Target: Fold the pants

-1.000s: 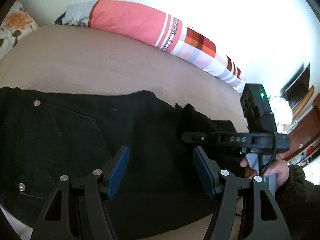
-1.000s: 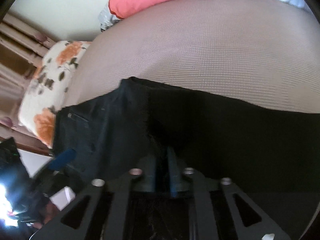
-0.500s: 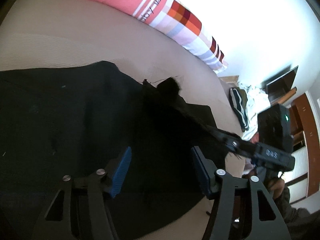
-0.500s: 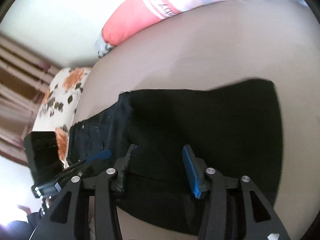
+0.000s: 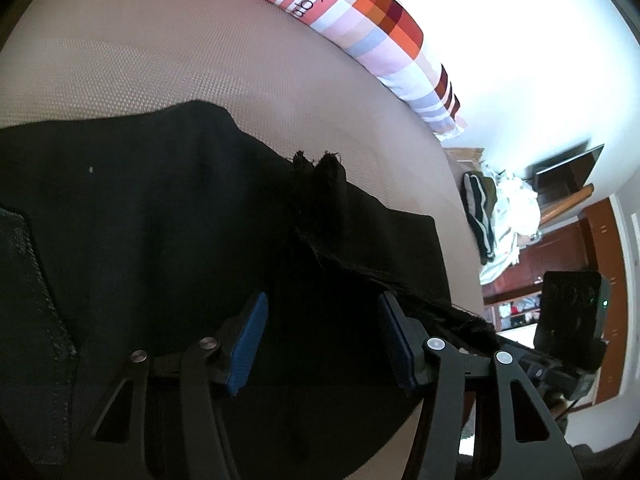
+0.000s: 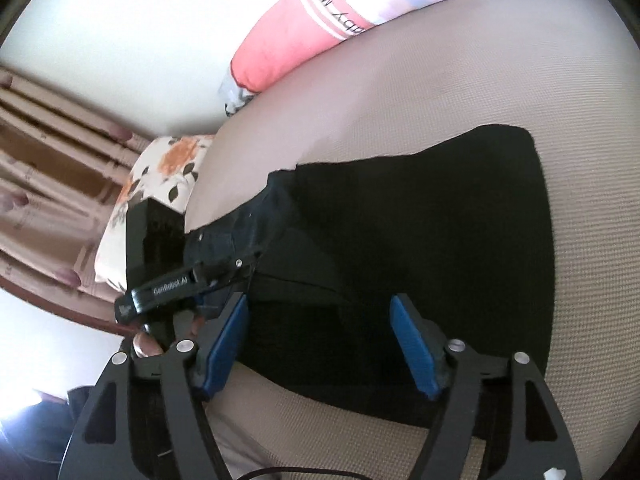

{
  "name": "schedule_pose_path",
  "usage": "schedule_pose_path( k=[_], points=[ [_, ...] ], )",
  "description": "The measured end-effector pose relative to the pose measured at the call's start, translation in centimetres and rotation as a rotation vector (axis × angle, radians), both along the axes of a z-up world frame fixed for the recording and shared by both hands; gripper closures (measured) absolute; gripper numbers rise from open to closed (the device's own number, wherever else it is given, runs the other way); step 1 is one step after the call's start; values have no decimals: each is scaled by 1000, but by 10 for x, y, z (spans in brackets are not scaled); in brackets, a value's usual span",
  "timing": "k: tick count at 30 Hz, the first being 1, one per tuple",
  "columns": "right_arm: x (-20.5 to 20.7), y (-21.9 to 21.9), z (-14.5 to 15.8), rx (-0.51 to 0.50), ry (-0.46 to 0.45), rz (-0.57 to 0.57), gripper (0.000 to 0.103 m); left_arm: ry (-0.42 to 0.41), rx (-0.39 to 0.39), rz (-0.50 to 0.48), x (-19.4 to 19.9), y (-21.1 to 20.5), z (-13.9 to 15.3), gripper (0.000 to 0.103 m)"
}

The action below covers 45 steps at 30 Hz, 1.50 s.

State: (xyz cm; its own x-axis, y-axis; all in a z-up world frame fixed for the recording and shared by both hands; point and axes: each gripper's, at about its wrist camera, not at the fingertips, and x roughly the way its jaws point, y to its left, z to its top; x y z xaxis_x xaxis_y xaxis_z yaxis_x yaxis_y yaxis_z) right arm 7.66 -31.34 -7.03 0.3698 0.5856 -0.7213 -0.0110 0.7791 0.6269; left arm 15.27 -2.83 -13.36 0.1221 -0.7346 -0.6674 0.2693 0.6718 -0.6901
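Observation:
Black pants (image 6: pixel 420 216) lie folded on the beige mattress (image 6: pixel 440 80), with a frayed hem (image 5: pixel 320 172) resting on top of the lower layer. My right gripper (image 6: pixel 320 346) hovers over the near edge of the pants. Its jaws are opening, and the blue pads (image 6: pixel 416 348) touch no cloth. My left gripper (image 5: pixel 320 340) hangs low over the pants (image 5: pixel 160 220), open, with flat cloth under its pads and nothing pinched. It also shows in the right wrist view, where the left gripper (image 6: pixel 232 268) reaches over the waist end. The right gripper's black housing (image 5: pixel 568 312) stands past the frayed edge.
A pink and checked pillow (image 5: pixel 360 12) lies along the far side of the mattress. A floral pillow (image 6: pixel 160 172) and curtains (image 6: pixel 48 184) are at the head end. Piled clothes (image 5: pixel 484 216) and wooden furniture (image 5: pixel 560 248) stand beyond the foot. A hand (image 6: pixel 144 346) grips the left tool.
The right gripper was shut on dark cloth, then opened and drew back and up, leaving the leg end lying on the pants. The left gripper sank closer to the pants and turned.

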Motion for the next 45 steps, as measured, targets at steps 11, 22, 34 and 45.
schedule_pose_path(
  k=[11,22,34,45],
  points=[
    [-14,4,10,43,-22,84,29,8,-17,-27,-2,19,4,46],
    [-8,-22,-4,10,1,-70,29,62,-21,-90,24,-9,-11,54],
    [-1,-36,-19,-84,43,-179,29,29,43,-50,18,-30,-13,99],
    [6,-25,-12,-258,15,-172,29,-101,134,-4,3,-2,22,99]
  ],
)
